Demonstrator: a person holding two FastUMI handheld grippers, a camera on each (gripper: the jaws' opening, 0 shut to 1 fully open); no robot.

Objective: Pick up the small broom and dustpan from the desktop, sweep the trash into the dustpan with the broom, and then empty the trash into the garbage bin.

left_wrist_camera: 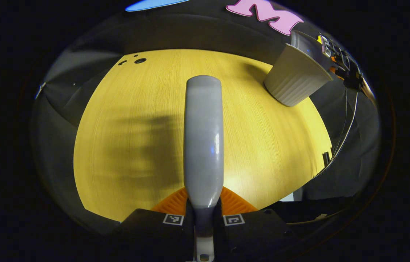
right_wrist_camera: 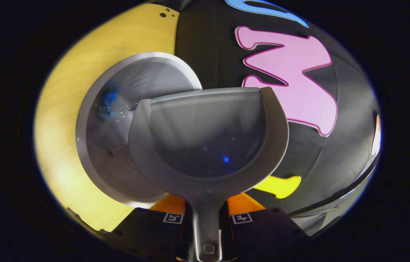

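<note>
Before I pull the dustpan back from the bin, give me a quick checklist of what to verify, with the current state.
1. Right tongs shut on the dustpan handle: ok, both fingers press it.
2. Dustpan emptied: ok, its scoop looks bare.
3. Trash in the garbage bin: ok, blue scraps and small flecks lie inside.
4. Dustpan lip over the bin's opening: ok, it overlaps the rim in the right gripper view.
5. Left tongs shut on the broom handle: ok; the bristle end is out of sight.
6. Bin upright on the desktop: cannot tell, the fisheye distorts its lean.
</note>
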